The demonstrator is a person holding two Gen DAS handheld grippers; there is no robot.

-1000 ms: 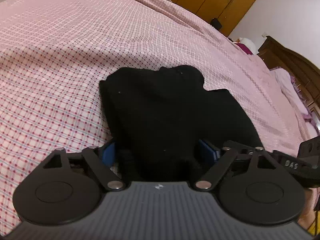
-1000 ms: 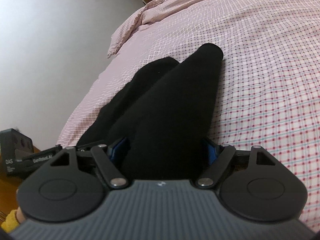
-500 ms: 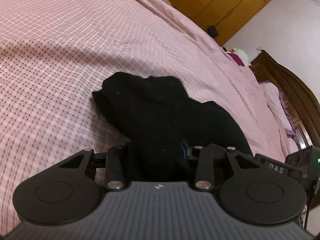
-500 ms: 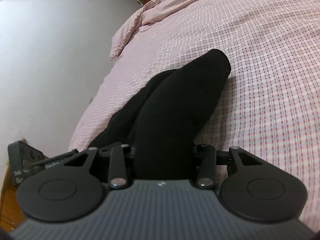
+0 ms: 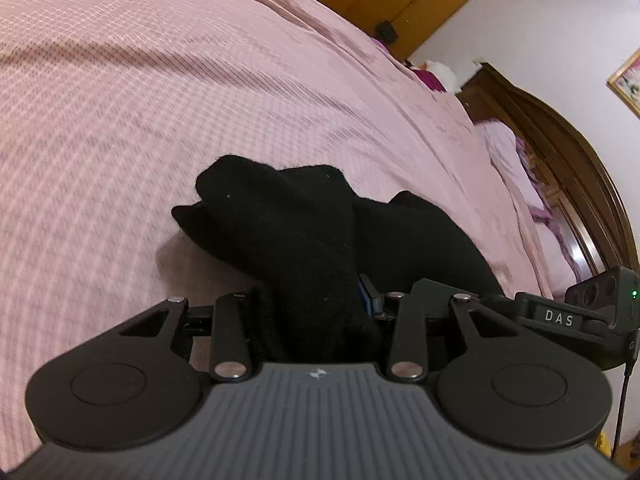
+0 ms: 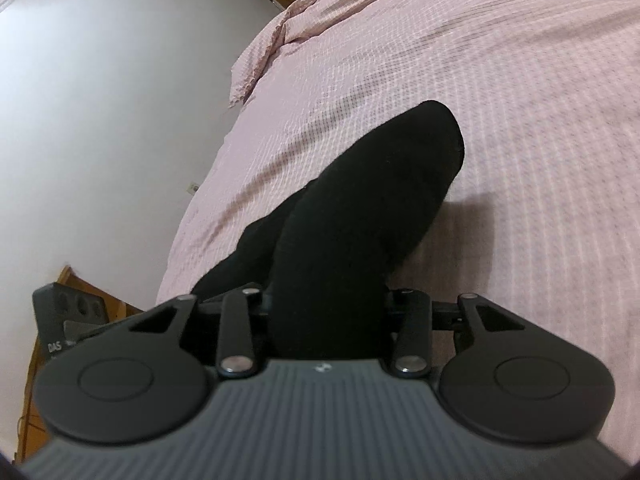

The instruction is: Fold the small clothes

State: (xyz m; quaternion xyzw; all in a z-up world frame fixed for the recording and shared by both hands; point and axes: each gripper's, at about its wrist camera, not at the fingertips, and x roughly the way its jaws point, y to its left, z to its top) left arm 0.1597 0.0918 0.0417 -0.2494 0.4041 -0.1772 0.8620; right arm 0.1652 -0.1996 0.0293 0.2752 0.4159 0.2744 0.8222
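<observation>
A small black knit garment (image 5: 304, 236) lies on the pink checked bedspread (image 5: 160, 80). My left gripper (image 5: 316, 312) is shut on its near edge and lifts it, so the cloth hangs in a fold off the bed. In the right wrist view the same garment (image 6: 372, 208) rises from my right gripper (image 6: 328, 312), which is shut on its other near edge. The fingertips of both grippers are hidden by the cloth. The right gripper's body (image 5: 592, 304) shows at the right edge of the left wrist view.
The bedspread (image 6: 520, 80) stretches far ahead and to both sides. A dark wooden headboard (image 5: 580, 152) and pillows (image 5: 508, 152) lie at the right. A wall (image 6: 100, 120) and wooden floor (image 6: 80, 280) border the bed's left edge.
Both grippers went from open around the garment's near edge to shut on it, then rose. The garment's near part has come up off the bed and bunched.
</observation>
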